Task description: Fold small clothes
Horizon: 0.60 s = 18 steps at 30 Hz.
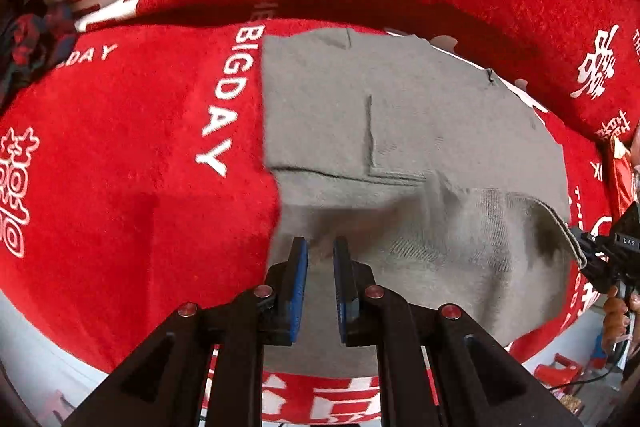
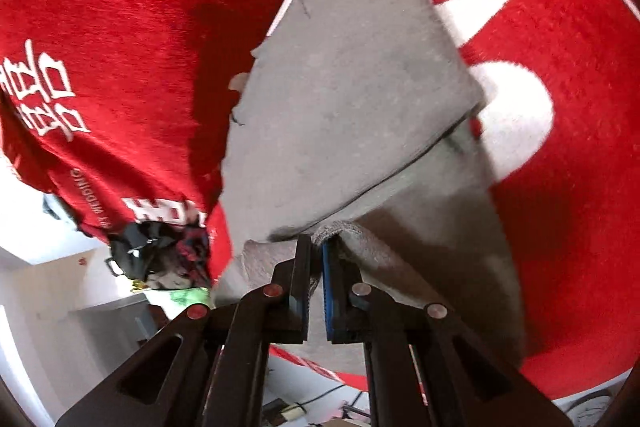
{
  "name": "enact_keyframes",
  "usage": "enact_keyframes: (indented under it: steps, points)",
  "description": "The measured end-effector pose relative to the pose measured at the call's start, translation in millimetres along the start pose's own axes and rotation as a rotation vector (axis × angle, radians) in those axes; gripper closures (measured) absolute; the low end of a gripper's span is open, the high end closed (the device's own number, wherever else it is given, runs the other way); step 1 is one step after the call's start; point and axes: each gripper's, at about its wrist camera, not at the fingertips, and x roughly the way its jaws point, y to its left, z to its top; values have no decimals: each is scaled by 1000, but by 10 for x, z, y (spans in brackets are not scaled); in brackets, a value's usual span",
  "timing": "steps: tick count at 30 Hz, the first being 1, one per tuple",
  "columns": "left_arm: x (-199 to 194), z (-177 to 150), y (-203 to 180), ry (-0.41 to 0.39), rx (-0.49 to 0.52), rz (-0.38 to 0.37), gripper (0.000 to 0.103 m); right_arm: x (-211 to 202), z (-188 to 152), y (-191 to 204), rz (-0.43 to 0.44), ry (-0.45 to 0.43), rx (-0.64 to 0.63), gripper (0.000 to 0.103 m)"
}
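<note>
A small grey garment lies partly folded on a red blanket with white lettering. Its near edge is lifted off the blanket. My left gripper is narrowly parted over the garment's near left part, with grey cloth between the blue pads. My right gripper is shut on the garment's ribbed hem and holds it raised above the folded part. The right gripper also shows in the left wrist view, at the right edge, with the hem in it.
A pile of dark and plaid clothes lies at the blanket's far left; it also shows in the right wrist view. The blanket's front edge is near, with pale floor and a red stool below.
</note>
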Motion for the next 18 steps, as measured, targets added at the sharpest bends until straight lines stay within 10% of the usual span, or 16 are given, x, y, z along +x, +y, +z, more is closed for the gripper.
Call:
enact_keyframes:
  steps: [3, 6, 10, 18]
  points:
    - [22, 68, -60, 17, 44, 36, 89, -18, 39, 8, -33, 16, -8, 93]
    - [46, 112, -176, 10, 60, 79, 9, -38, 87, 54, -79, 33, -30, 93]
    - [28, 133, -361, -9, 89, 104, 6, -115, 126, 224, -182, 38, -152, 54]
    - [341, 277, -578, 83, 128, 106, 6, 39, 131, 749, -421, 72, -541, 54]
